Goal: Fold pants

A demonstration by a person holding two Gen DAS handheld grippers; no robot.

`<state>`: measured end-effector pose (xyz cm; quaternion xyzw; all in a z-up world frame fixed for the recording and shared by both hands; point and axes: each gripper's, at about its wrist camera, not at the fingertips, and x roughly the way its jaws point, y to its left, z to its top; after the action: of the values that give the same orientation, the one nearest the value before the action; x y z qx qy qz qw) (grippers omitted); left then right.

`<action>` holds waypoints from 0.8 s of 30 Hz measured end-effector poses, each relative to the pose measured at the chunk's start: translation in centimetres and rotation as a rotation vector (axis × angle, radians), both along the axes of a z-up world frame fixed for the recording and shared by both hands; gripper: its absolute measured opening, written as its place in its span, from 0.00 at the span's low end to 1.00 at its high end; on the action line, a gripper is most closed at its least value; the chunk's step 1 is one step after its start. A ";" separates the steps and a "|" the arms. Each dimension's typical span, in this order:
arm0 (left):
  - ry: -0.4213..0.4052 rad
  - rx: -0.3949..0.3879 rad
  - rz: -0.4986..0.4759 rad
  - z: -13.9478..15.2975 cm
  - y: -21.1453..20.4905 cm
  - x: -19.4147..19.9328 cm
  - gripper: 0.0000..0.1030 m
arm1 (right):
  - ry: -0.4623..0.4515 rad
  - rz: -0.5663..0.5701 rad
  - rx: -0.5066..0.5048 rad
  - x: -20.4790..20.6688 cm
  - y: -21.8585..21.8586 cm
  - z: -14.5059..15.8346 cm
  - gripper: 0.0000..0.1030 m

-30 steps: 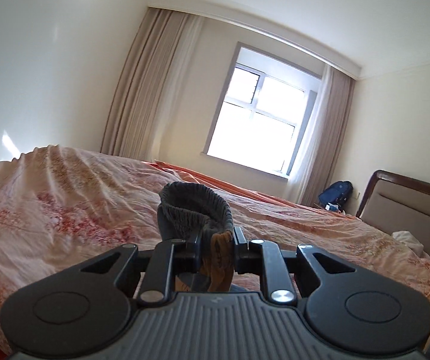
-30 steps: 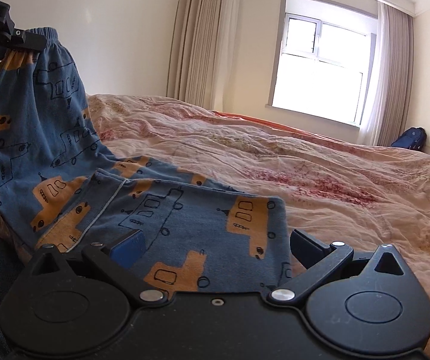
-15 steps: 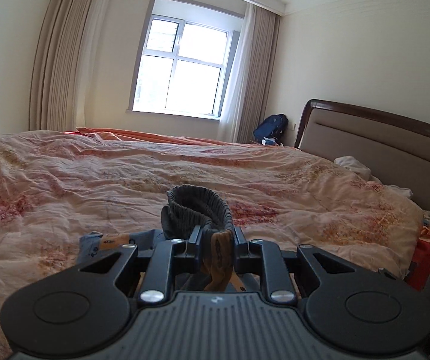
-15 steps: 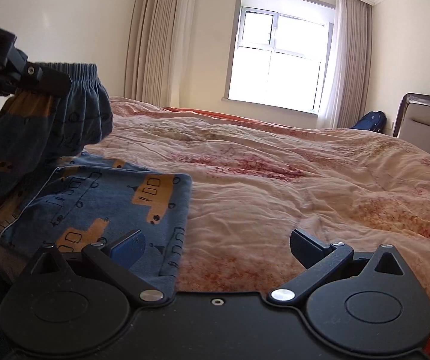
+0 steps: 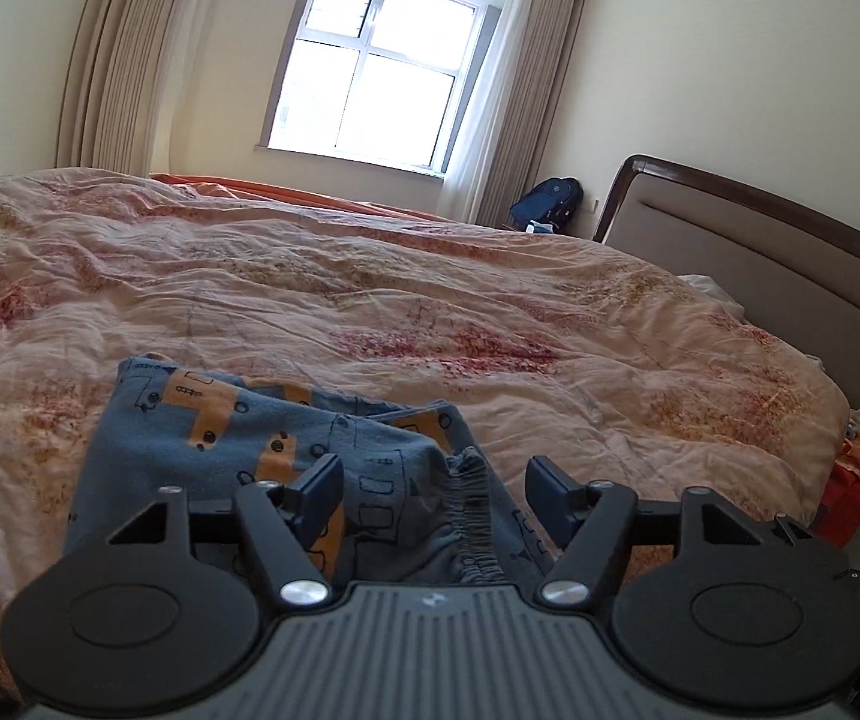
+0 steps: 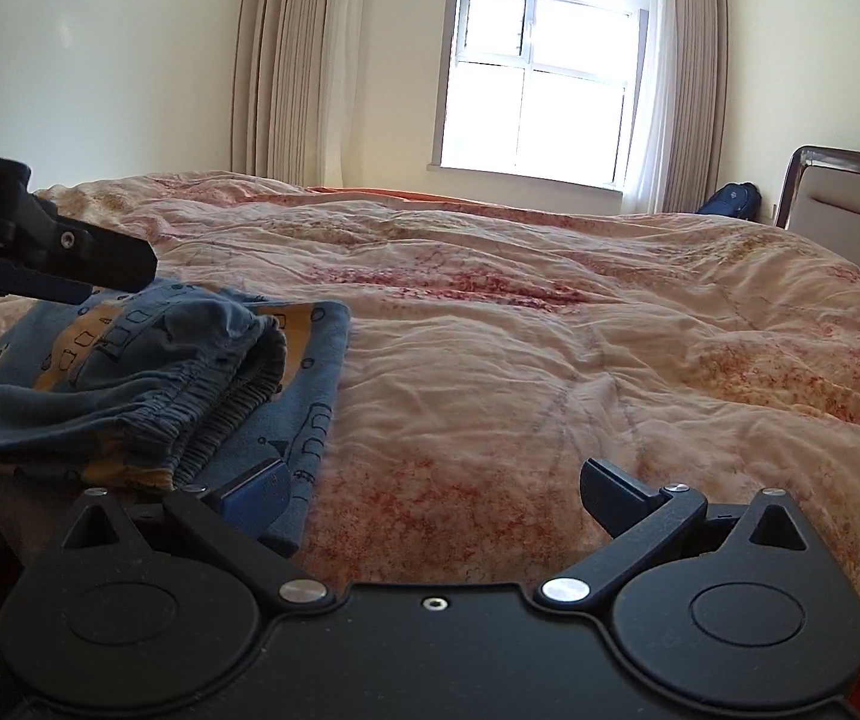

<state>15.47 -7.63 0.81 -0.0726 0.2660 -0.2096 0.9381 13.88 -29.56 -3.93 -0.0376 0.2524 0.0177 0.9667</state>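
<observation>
Bed [image 5: 490,312] with a rumpled floral quilt fills both views; we see the window [image 5: 370,66] far, the headboard [image 5: 760,252] right. Pants [image 6: 148,372] lie bunched on the near left of the quilt, folded over themselves, elastic waistband [image 5: 472,516] on top. Left gripper [image 5: 433,495] hangs above the waistband, jaws spread, holding nothing. Right gripper [image 6: 433,489]: jaws spread, empty, just right of the pile. We judge the fabric light, soft and limp; best pinched at the waistband or at a folded edge.

L gripper [image 5: 433,489] is hovering low w/ jaws spread wide, gripping nothing. R gripper [image 6: 433,489] is sitting level, jaws wide apart too, empty.
</observation>
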 end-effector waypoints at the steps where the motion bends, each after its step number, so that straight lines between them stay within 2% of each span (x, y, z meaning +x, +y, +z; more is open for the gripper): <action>1: 0.000 -0.002 0.017 0.1 0.3 0.0 0.79 | 0.004 -0.001 0.007 0.0 0.0 -0.1 1.00; 3: -0.006 0.006 0.080 0.3 1.1 0.1 0.93 | 0.004 0.002 0.029 0.1 -0.1 -0.1 1.00; 5: -0.013 0.025 0.146 0.2 1.9 0.2 0.99 | -0.005 0.022 0.098 0.0 -0.4 0.2 1.00; 10: 0.008 0.161 0.294 -0.8 3.4 0.5 0.99 | 0.037 0.136 0.392 1.0 -1.0 0.4 1.00; 12: 0.040 0.212 0.333 -1.4 3.7 0.6 0.99 | 0.057 0.165 0.447 1.5 -0.6 0.4 1.00; 15: 0.092 0.252 0.365 -2.1 4.4 0.4 0.99 | 0.086 0.193 0.447 1.8 0.7 0.5 1.00; 19: 0.112 0.245 0.368 -2.3 4.8 0.1 0.99 | 0.097 0.212 0.443 1.6 1.5 0.5 1.00; 24: 0.104 0.255 0.355 -2.0 4.6 -0.2 1.00 | 0.058 0.123 0.450 1.2 0.5 0.8 1.00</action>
<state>15.28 -3.01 -1.23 -0.0098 0.3216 -0.0018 0.9468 15.06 -29.04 -3.14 0.1641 0.2670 0.1336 0.9402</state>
